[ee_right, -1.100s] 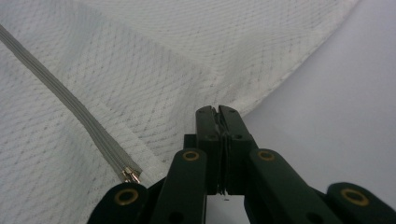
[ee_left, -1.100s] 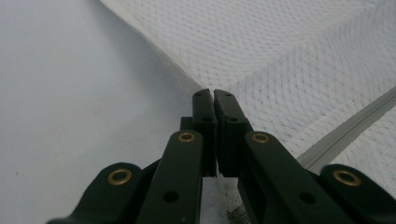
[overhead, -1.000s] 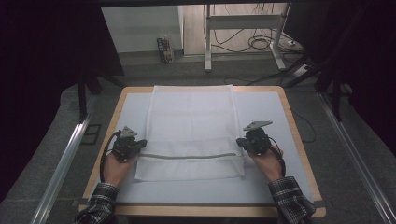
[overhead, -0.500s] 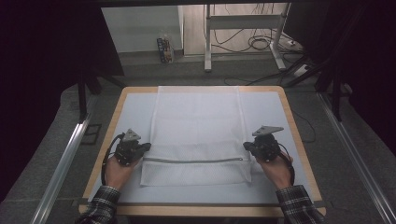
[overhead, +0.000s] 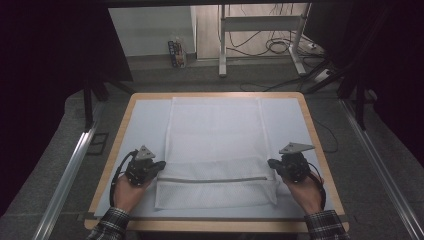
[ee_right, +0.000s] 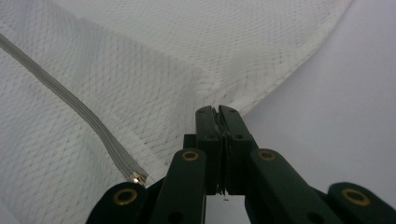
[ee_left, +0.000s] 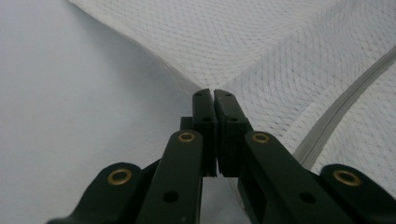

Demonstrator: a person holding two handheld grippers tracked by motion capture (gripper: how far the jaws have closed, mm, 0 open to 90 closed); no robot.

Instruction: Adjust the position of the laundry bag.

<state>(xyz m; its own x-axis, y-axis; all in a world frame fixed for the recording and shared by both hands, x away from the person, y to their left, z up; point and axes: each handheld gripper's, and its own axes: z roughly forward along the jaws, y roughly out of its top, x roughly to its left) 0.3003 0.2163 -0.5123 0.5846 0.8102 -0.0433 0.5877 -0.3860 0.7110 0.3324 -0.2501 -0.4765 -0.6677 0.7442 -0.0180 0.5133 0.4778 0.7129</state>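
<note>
A wooden-edged table [overhead: 320,145] covered by a pale mat is seen from above, and a white mesh laundry bag [overhead: 215,135] is spread flat on it, reaching from the far edge towards the near edge, midway between left and right. A grey zipper [overhead: 212,179] is carried across the bag's near part; compared with a second ago, this zipper line and the near hem have been drawn nearer to the person, and both hands are placed nearer as well. The left gripper [overhead: 159,165] is closed on the bag's left edge, its jaws pressed together over the mesh [ee_left: 280,70]. The right gripper [overhead: 271,163] is likewise clamped on the bag's right edge, fabric being pinched between its jaws, just beside the zipper's end [ee_right: 137,178].
</note>
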